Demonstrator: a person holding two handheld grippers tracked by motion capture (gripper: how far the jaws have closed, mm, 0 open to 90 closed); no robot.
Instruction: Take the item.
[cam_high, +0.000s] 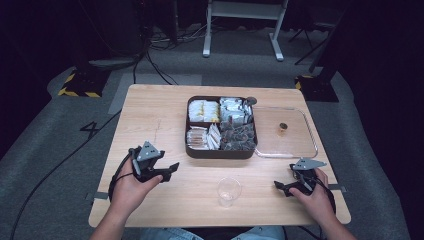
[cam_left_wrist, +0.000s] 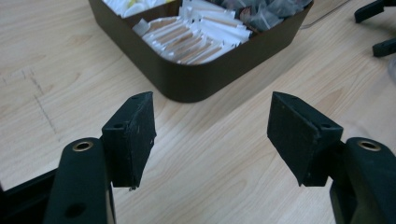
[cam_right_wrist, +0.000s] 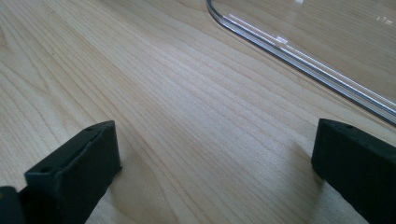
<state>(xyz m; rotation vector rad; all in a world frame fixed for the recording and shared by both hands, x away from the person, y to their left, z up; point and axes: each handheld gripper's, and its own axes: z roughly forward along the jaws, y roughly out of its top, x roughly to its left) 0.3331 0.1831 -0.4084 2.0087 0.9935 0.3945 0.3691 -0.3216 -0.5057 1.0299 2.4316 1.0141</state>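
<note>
My left gripper (cam_high: 172, 171) hovers above the wooden table (cam_high: 150, 115), left of centre, and points toward a dark brown tray (cam_high: 220, 153). In the left gripper view its jaws (cam_left_wrist: 212, 135) stand open over bare wood, the tray's near corner (cam_left_wrist: 196, 81) just ahead. White sachets (cam_left_wrist: 196, 37) fill that corner compartment. My right gripper (cam_high: 281, 188) rests low at the front right. Its jaws (cam_right_wrist: 215, 154) are wide open with nothing between them, near the rim of a clear lid (cam_right_wrist: 299, 60).
The tray has four compartments of packets. A clear lid (cam_high: 300, 150) with a small brown knob (cam_high: 283, 128) lies flat to the tray's right. A clear plastic cup (cam_high: 228, 191) stands between my hands near the front edge. Cables trail from both grippers.
</note>
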